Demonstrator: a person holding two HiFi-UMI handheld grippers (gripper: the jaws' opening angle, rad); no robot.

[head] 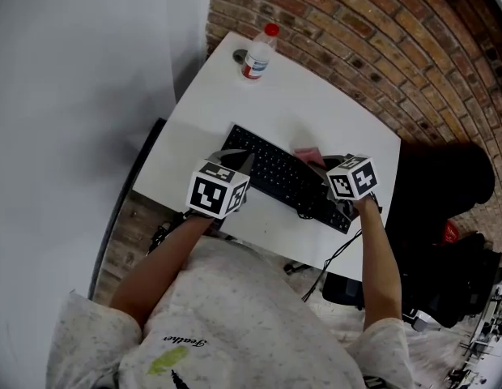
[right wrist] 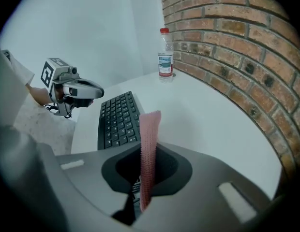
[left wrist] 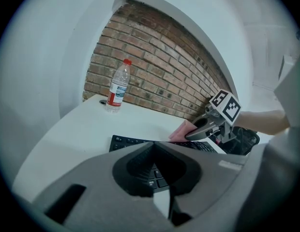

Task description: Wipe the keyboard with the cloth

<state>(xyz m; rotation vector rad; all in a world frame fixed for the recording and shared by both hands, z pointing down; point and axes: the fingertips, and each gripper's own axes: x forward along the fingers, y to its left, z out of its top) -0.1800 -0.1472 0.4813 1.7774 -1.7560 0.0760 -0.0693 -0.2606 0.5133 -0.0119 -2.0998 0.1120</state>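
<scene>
The keyboard (head: 277, 174) lies on the white surface (head: 316, 108), the right tool (right wrist: 149, 151) clamped on a pink cloth (right wrist: 150, 129) over its right half, the left tool (left wrist: 154, 146) closed and empty over its left end.

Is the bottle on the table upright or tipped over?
Upright. The bottle stands on its base on the table, red cap on top.

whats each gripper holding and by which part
Right gripper pinches the pink cloth by one end, the other end sticking out past the jaws. Left gripper is shut on nothing.
</scene>
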